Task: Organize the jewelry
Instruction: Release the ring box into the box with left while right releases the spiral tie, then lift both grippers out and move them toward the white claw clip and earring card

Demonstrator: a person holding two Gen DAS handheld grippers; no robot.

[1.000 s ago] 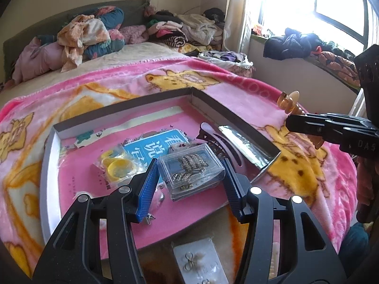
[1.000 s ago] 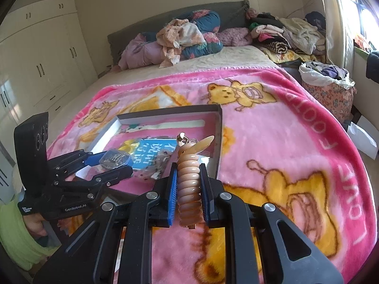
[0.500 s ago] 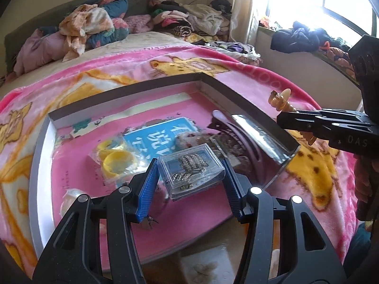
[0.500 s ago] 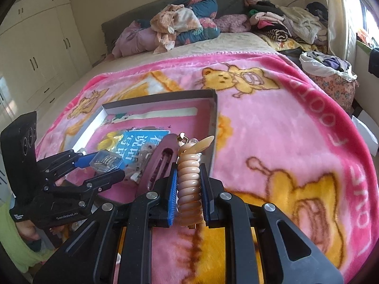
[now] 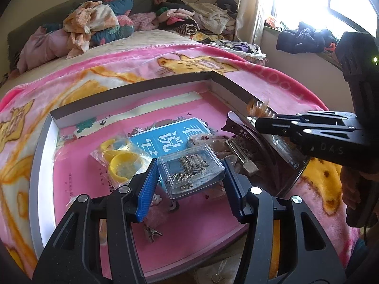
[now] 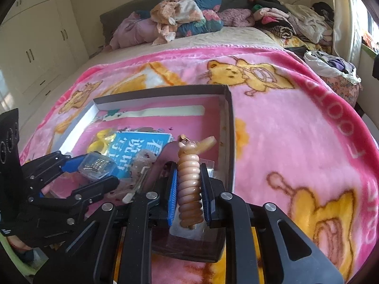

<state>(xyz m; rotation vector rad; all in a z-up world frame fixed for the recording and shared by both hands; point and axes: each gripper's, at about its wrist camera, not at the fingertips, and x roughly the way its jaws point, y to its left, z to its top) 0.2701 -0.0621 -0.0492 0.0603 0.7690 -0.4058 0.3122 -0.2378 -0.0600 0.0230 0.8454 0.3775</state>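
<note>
Two tools work over a shallow grey-walled box (image 5: 132, 88) lying on a pink cartoon blanket (image 6: 296, 127) on the bed. Left tool (image 5: 190, 172) is clenched on a clear plastic case (image 5: 191, 169) of sparkly jewelry, its blue pads pressing both short sides, the case raised above the box's pink floor. Right tool (image 6: 188, 197) grips an amber ribbed hair clip (image 6: 189, 189) upright between its pads, over the box's right-hand near corner. Inside the box lie a blue printed card (image 5: 170, 137), bagged yellow rings (image 5: 118, 163), a dark maroon hair claw (image 5: 246, 139) by the right wall and a small metal clip (image 5: 151, 233) near the front. Heaped clothes (image 6: 180, 16) sit at the bed's head.
</note>
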